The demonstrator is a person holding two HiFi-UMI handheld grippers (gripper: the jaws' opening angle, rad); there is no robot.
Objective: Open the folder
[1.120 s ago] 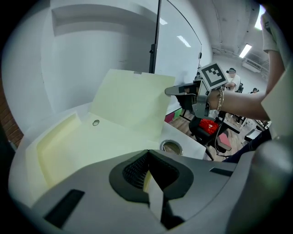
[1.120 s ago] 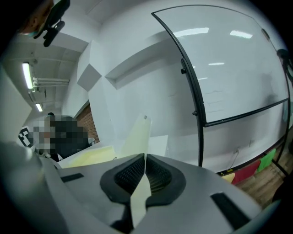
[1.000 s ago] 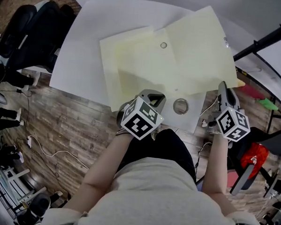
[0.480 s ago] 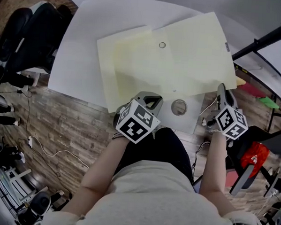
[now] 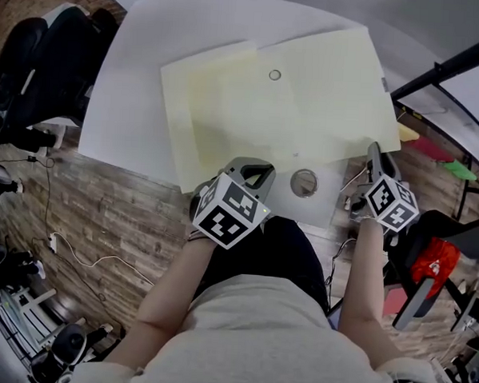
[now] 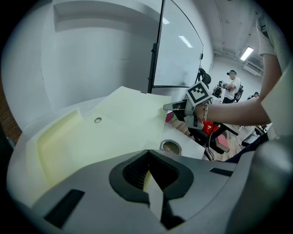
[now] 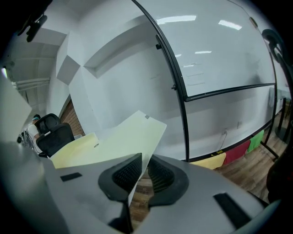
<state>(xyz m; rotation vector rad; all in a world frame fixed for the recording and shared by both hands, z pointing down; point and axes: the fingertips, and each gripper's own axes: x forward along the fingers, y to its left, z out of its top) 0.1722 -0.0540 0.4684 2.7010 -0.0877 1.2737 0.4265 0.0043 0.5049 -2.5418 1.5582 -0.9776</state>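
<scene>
Black chairs (image 5: 46, 56) stand on the far left, by the wood floor (image 5: 118, 212). Next comes the white bench (image 5: 142, 61). The pale yellow folder (image 5: 291, 117) lies spread open on it. Its inside is all pale yellow, with one small ring (image 5: 274, 75) on it. The left claw (image 5: 255, 171) is shut tight on the folder's near edge. Just beside it, a round metal cap (image 5: 304, 181) sits in the bench. The right claw (image 5: 374, 150) is at the folder's right corner. Its jaws have just been opening, and the thin cover stands between them with a small gap on one side. A black pole (image 5: 450, 66) and something red (image 5: 432, 261) are at the far right.
</scene>
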